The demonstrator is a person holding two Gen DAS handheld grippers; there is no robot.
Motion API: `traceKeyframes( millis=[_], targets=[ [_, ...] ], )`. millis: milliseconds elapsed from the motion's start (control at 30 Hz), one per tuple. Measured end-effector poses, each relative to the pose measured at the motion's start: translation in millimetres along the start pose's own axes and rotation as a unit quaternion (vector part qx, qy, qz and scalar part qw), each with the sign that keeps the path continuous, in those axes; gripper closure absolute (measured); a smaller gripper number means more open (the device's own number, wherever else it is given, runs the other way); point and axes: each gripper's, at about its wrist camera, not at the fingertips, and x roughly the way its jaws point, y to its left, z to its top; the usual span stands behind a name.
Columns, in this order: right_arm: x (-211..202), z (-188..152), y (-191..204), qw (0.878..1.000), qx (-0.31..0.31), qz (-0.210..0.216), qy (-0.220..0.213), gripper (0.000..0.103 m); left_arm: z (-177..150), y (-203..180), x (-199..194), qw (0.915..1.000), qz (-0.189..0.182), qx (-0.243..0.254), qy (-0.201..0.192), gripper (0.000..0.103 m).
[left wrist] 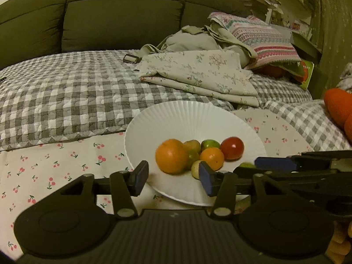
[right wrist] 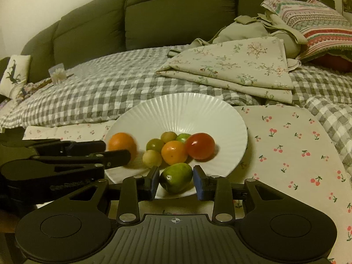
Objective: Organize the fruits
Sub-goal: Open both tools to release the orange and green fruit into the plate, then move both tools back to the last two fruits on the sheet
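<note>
A white ribbed plate (left wrist: 189, 121) (right wrist: 176, 112) on a cherry-print cloth holds several fruits: a large orange (left wrist: 171, 155) (right wrist: 122, 143), a small orange (left wrist: 212, 158) (right wrist: 174, 152), a red tomato (left wrist: 232, 147) (right wrist: 199, 145) and small green-yellow fruits (right wrist: 154, 144). My left gripper (left wrist: 173, 179) is open, its pads just in front of the large orange. My right gripper (right wrist: 176, 181) has its blue pads on either side of a green fruit (right wrist: 176, 177) at the plate's near rim, close to touching; a firm grip is not clear. The right gripper also shows in the left wrist view (left wrist: 275, 165).
A grey checked quilt (left wrist: 66, 92) covers the sofa seat behind the plate. Folded floral cloth (left wrist: 198, 74) (right wrist: 237, 66), a beige bag (left wrist: 193, 39) and a striped pillow (left wrist: 259, 35) lie at the back right. An orange sleeve (left wrist: 338, 107) is at the right.
</note>
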Motion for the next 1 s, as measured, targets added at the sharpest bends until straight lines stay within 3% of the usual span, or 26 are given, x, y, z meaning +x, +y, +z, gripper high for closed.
traceKeyframes(
  millis=[133, 467, 1000],
  targets=[
    [-5, 4, -5, 1.000, 0.015, -0.001, -0.010, 0.058, 1, 2, -7, 1.0000, 0.002, -0.006, 0.000, 0.051],
    [-23, 19, -26, 0.996, 0.091, -0.002, -0.014, 0.056, 3, 12, -36, 0.9993, 0.004, -0.038, -0.001, 0.050],
    [-63, 21, -14, 0.994, 0.103, 0.025, 0.003, 0.044, -15, 18, -64, 0.9979, 0.037, -0.042, 0.031, 0.050]
  ],
)
